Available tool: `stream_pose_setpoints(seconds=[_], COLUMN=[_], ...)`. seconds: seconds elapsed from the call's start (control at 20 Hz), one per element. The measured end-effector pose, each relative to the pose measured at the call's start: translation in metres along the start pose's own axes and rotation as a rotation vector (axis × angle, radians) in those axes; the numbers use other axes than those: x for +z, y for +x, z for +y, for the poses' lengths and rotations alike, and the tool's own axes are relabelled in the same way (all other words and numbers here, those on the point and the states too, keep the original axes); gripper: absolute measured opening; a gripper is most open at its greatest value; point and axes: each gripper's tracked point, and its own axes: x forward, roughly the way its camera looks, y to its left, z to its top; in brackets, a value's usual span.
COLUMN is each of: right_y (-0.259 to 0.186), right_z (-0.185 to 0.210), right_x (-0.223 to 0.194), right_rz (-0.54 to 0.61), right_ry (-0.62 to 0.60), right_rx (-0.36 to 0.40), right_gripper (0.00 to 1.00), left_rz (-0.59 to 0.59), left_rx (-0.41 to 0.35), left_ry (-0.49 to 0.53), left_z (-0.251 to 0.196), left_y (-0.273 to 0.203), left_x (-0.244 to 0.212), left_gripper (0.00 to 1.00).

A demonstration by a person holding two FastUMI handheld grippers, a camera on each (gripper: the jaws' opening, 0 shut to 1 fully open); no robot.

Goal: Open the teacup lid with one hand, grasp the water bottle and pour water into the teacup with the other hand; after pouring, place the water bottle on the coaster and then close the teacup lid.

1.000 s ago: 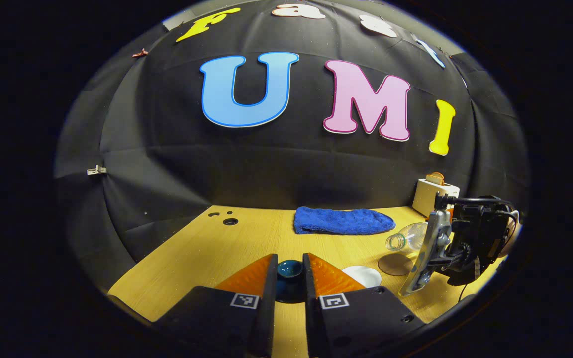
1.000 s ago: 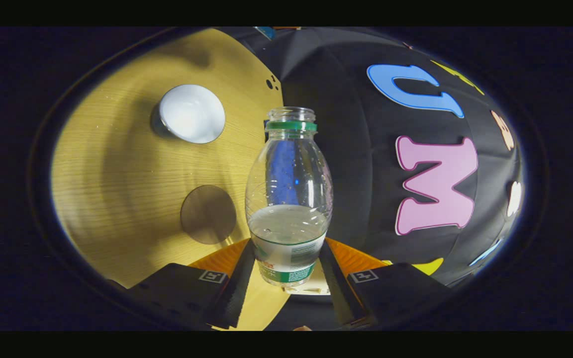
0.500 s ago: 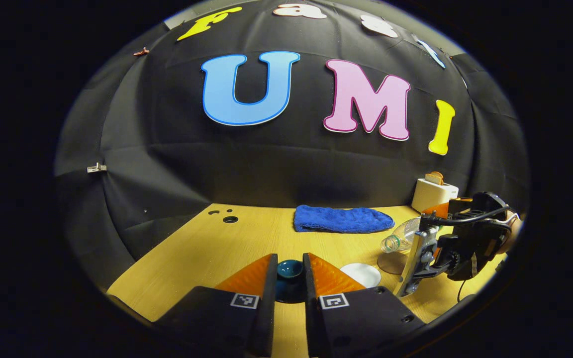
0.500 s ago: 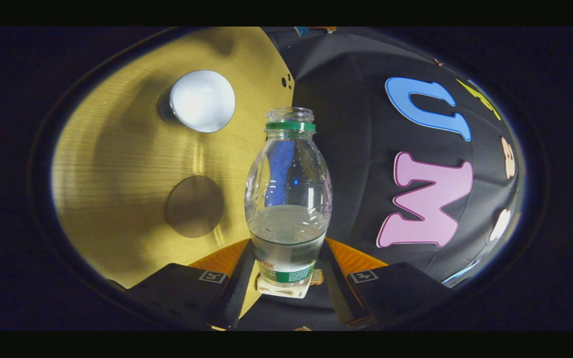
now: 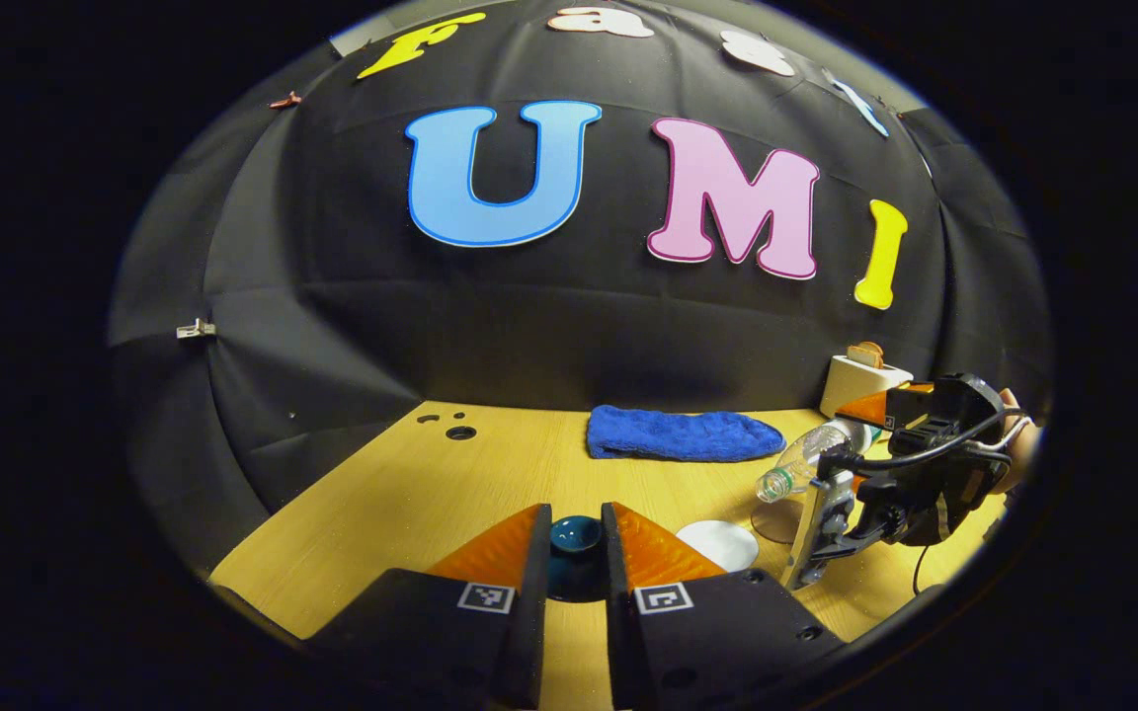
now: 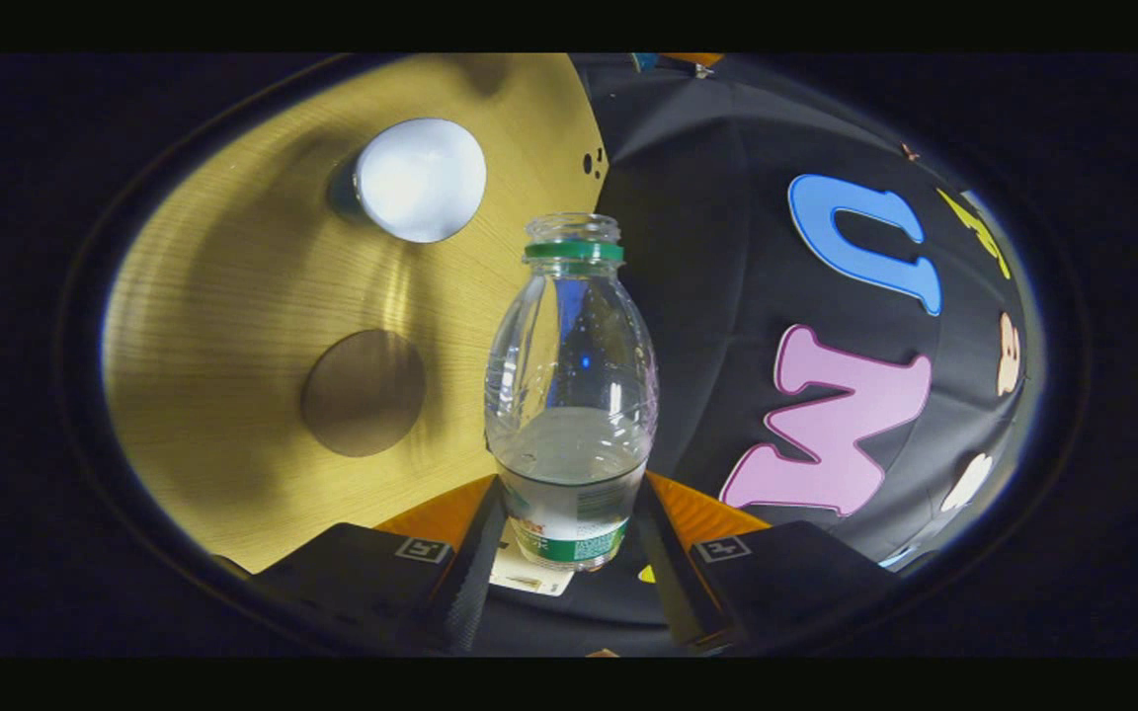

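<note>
Water bottle [image 6: 570, 395]: is being gripped low on its body, at the label, by the right gripper [image 6: 569, 538]; it is uncapped, with a green ring under the open mouth and water lying in its lower part (roughly the bottom third, as the right gripper view shows it).
Water bottle from the side: in the left gripper view it [image 5: 806, 464] is being held tilted in the air, its mouth pointing down and toward the teacup, above the table's right part.
Right gripper: both fingers are being pressed against the bottle's sides; in the left gripper view it [image 5: 851, 425] is being carried at the right edge, with a hand [image 5: 1009, 444] partly visible behind it.
Teacup [image 6: 420, 180]: is being shown from above as a white, open round on the table, well apart from the bottle's mouth; in the left gripper view it [image 5: 717, 544] is standing just right of the left gripper's fingers.
Coaster [image 6: 363, 392]: a dark round disc is lying flat on the table, near the teacup, with nothing on it.
Teacup lid [image 5: 575, 538]: a dark blue, glossy piece is being clamped between the left gripper's fingers.
Left gripper [image 5: 575, 553]: is being kept narrow, both fingers closed on the lid, low over the table's front.
Table [image 5: 490, 474]: light wood, with small holes near its far left corner.
Blue towel [image 5: 683, 435]: is lying folded at the table's far edge, by the wall.
Toaster [image 5: 860, 380]: a pale box with something brown sticking up from it (too small to tell more) is standing at the far right.
</note>
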Motion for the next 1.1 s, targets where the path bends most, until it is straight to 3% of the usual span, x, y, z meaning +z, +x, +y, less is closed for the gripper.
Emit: stream_pose_setpoints(seconds=[0.85,0.9,1.1], right_y=[0.007,0.008,0.012], right_z=[-0.021,-0.023,-0.028], right_x=[0.013,0.014,0.015], right_rz=[-0.088,-0.094,-0.111], right_ry=[-0.153,-0.162,-0.195], right_rx=[-0.077,-0.084,-0.104], right_gripper=[0.73,0.73,0.73], left_rz=[0.013,0.011,0.006], left_rx=[0.008,0.007,0.017], left_ry=[-0.032,-0.034,-0.033], left_z=[0.007,0.006,0.008], left_y=[-0.004,-0.003,-0.005], left_x=[-0.009,-0.009,-0.007], left_gripper=[0.3,0.27,0.3])
